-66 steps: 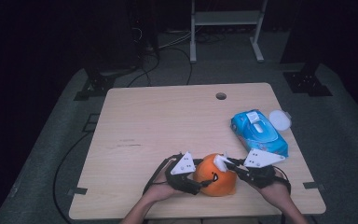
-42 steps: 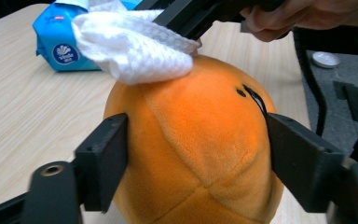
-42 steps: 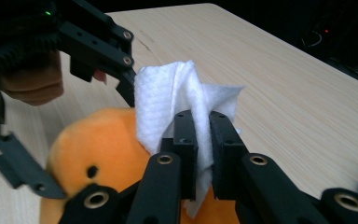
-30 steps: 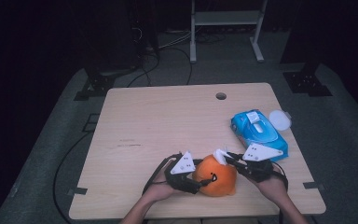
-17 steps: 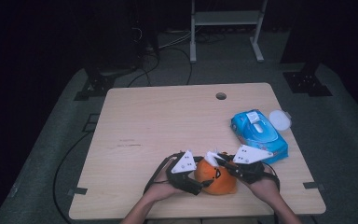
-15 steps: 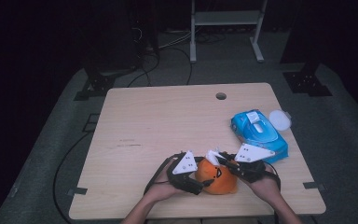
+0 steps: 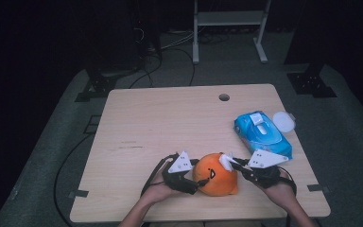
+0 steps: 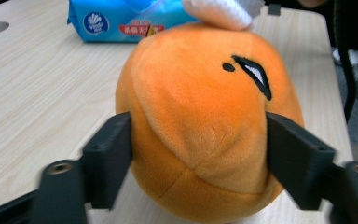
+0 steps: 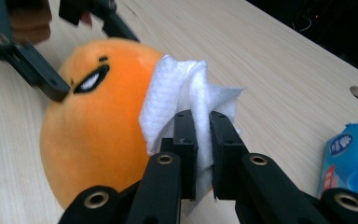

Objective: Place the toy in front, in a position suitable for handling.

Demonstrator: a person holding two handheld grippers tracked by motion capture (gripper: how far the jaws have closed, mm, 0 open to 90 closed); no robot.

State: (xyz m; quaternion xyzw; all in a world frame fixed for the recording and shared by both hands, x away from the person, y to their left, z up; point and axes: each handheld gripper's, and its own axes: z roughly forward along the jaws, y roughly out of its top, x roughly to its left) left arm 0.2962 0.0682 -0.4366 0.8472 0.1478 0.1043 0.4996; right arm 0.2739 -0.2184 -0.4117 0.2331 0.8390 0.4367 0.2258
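An orange plush toy [image 7: 215,179] with a stitched face sits on the wooden table [image 7: 170,118] near its front edge. My left gripper [image 7: 196,182] reaches in from the left. In the left gripper view its jaws [image 8: 198,158] have just been opening, but both pads still touch the sides of the plush [image 8: 200,121]. My right gripper [image 9: 203,123] is shut on a folded white wipe [image 9: 177,93]. It holds the wipe [image 7: 226,161] against the plush's upper right side [image 9: 98,126].
A blue pack of wet wipes [image 7: 262,132] lies at the right of the table, with a round white lid [image 7: 283,121] beside it. A cable hole [image 7: 224,97] sits near the far edge. Beyond the table are stand legs and cables on a dark floor.
The right gripper slid the wipe left over the top of the plush, then drew it back toward the right side. The left hand and the plush stayed in place.
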